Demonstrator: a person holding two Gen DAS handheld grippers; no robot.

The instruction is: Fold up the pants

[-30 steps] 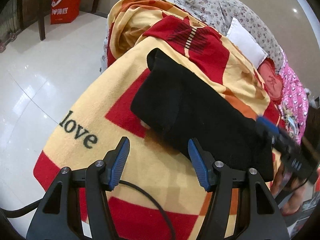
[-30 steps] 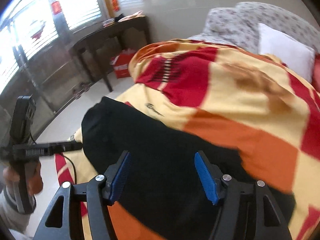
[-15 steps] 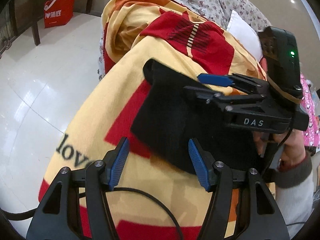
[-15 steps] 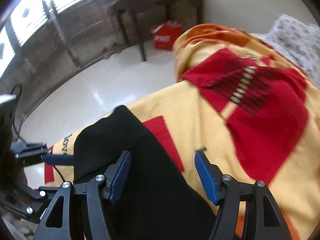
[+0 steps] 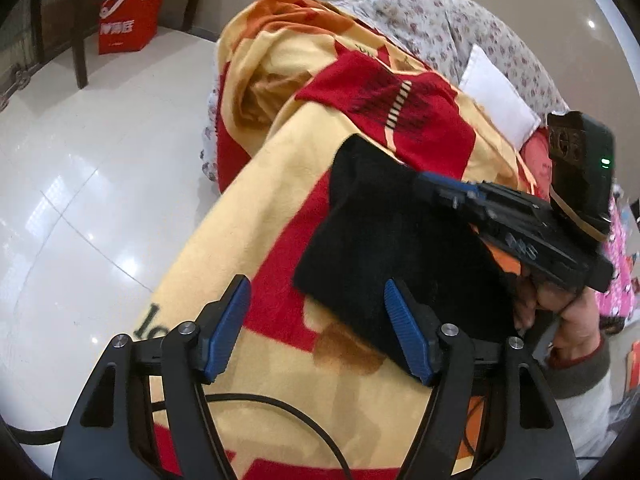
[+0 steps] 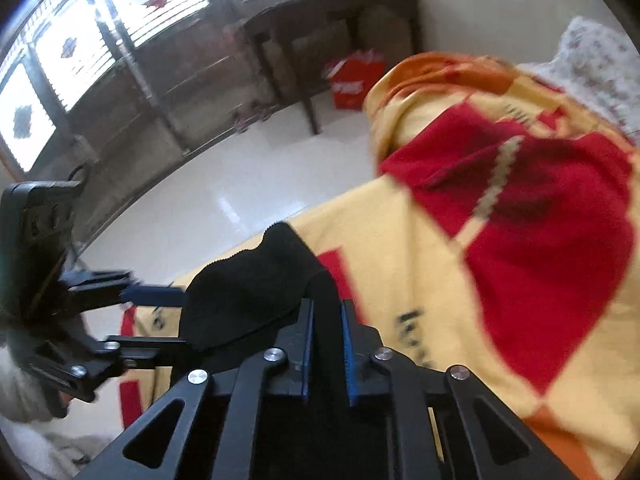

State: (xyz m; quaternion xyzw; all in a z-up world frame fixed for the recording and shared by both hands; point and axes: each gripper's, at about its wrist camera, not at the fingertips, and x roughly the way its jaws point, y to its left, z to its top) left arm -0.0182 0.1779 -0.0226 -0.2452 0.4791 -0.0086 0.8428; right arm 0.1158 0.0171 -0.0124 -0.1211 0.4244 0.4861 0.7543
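Black pants lie folded on a yellow, red and orange blanket that covers a bed. My left gripper hovers over the near corner of the pants; its jaws are opening and its pads touch nothing. From the right, my right gripper reaches over the pants, held by a hand. In the right wrist view the right gripper is closing, with black pants fabric pinched between its pads. The left gripper shows at the pants' left edge.
A red shopping bag stands on the glossy white floor beside a dark wooden table. A white pillow and a floral quilt lie at the bed's far end. The bed's edge drops off at the left.
My right gripper swung across over the pants towards their far left end and closed from wide open onto the black fabric. My left gripper's jaws spread a little wider.
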